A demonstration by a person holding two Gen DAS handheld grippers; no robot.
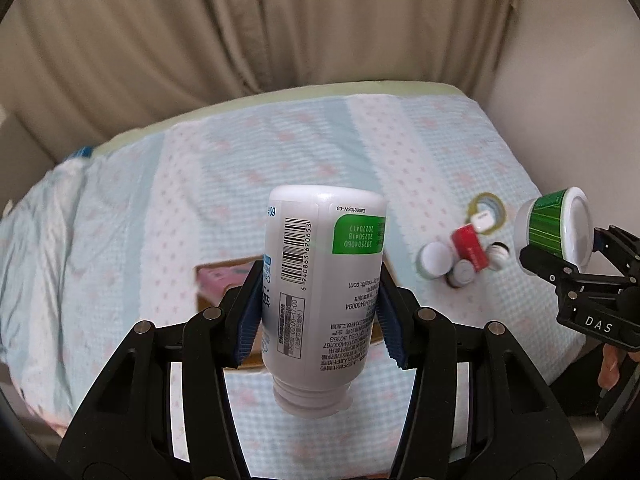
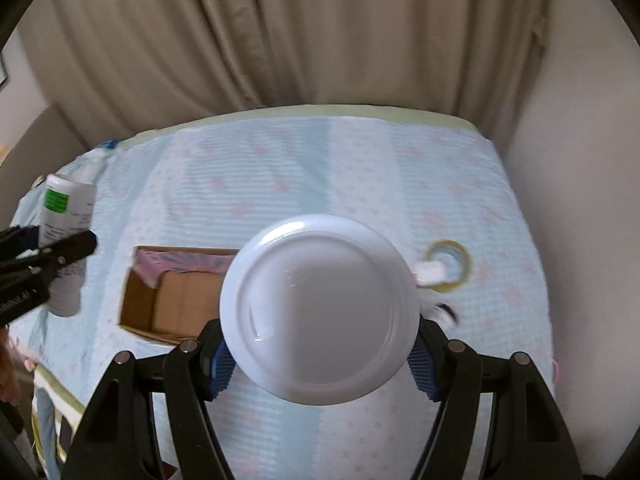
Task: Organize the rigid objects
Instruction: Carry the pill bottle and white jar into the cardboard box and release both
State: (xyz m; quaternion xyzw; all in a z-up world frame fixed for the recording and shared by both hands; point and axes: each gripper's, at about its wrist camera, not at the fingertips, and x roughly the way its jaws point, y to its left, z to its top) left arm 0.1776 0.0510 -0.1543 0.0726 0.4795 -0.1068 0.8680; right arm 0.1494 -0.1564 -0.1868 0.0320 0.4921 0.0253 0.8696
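My left gripper is shut on a white pill bottle with a green label, held upside down above an open cardboard box on the bed. The bottle also shows in the right wrist view. My right gripper is shut on a green-and-white tub, whose white round end fills that view. The tub also shows at the right of the left wrist view. The cardboard box lies left of the tub.
A cluster of small objects lies on the bed at the right: a red box, small white-capped jars, a tape roll and a small white block. A beige curtain hangs behind. A wall stands at the right.
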